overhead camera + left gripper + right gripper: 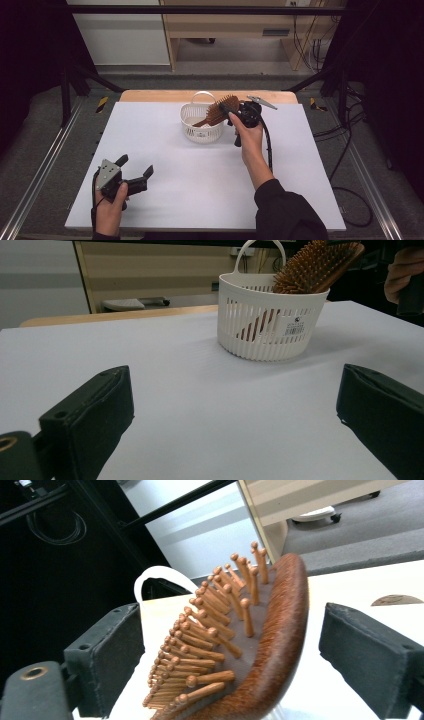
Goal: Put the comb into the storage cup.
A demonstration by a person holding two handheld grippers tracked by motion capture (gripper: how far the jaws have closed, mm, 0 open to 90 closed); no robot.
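Wooden hairbrush point(222, 110) stands handle-down in the white basket point(200, 131), whose barcode sticker point(295, 328) is unreadable. Right gripper point(235, 111), jaws released, flanks the brush head untouched. Left gripper point(134, 167) rests open.

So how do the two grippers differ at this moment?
The right gripper is up at the basket, with the brush between its jaws, clear of both pads. The left gripper sits low near the table's near edge, with nothing between its jaws. The right points toward the left, the left toward the right. Both are open, each held in one hand.
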